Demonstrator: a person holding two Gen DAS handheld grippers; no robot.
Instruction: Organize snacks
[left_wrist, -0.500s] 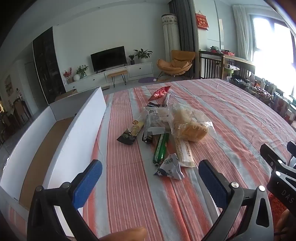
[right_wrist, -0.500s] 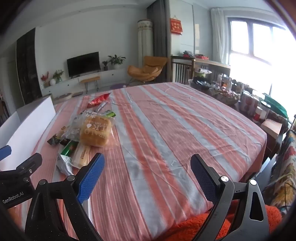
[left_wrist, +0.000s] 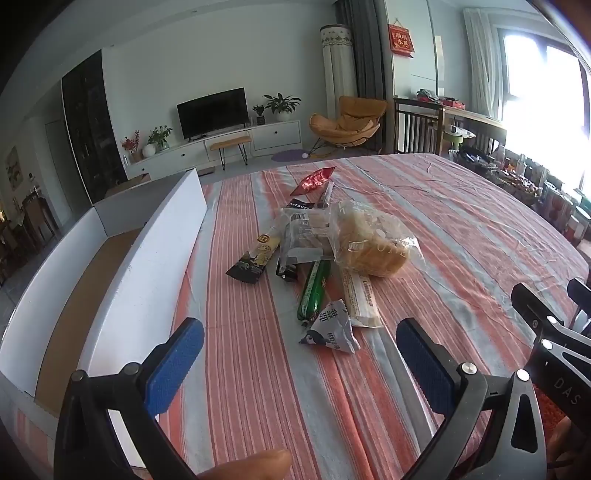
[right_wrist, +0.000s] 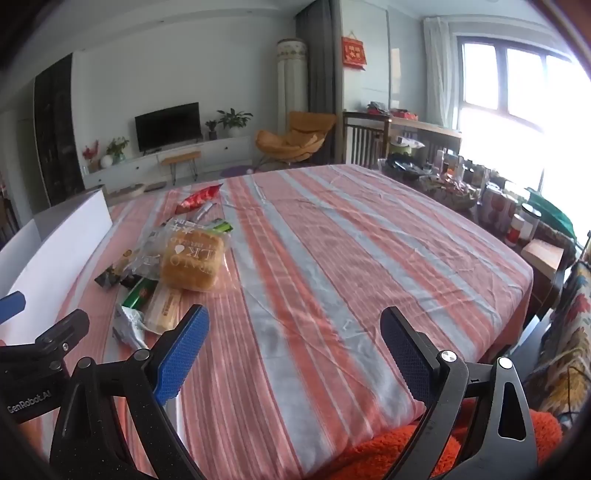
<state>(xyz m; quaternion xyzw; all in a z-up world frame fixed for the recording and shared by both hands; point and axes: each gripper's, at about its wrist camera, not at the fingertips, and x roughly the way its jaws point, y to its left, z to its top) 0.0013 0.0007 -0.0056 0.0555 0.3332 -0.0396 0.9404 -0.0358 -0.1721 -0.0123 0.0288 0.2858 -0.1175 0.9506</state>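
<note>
A living room lies behind, with a television on a low white cabinet, potted plants and an orange lounge chair; in front, a bench (left_wrist: 461, 229) under a striped orange and grey cloth carries the work. The snacks sit heaped in one loose pile near the middle of the cloth, well clear of the edges; the bagged bread (left_wrist: 373, 240) lies on top, a green stick packet (left_wrist: 313, 291) and a pale wafer bar (left_wrist: 360, 297) poke out beneath it, a small grey foil pouch (left_wrist: 330, 330) lies nearest the camera, a dark yellow-topped packet (left_wrist: 255, 258) lies to the pile's left, and a red wrapper (left_wrist: 313, 180) sits at the far end. A long white box (left_wrist: 147, 266) with a brown floor stands just beside the pile on the left, open and with nothing visible inside, most likely the place the snacks are meant to go. The left gripper (left_wrist: 299, 363) hangs released and wide above the cloth, tilted down toward the foil pouch, with nothing between its blue pads; the right gripper (right_wrist: 295, 349) is likewise spread and bare, over bare cloth to the right of the pile. Nothing appears sorted yet; the near pouch looks the easiest first pick.
</note>
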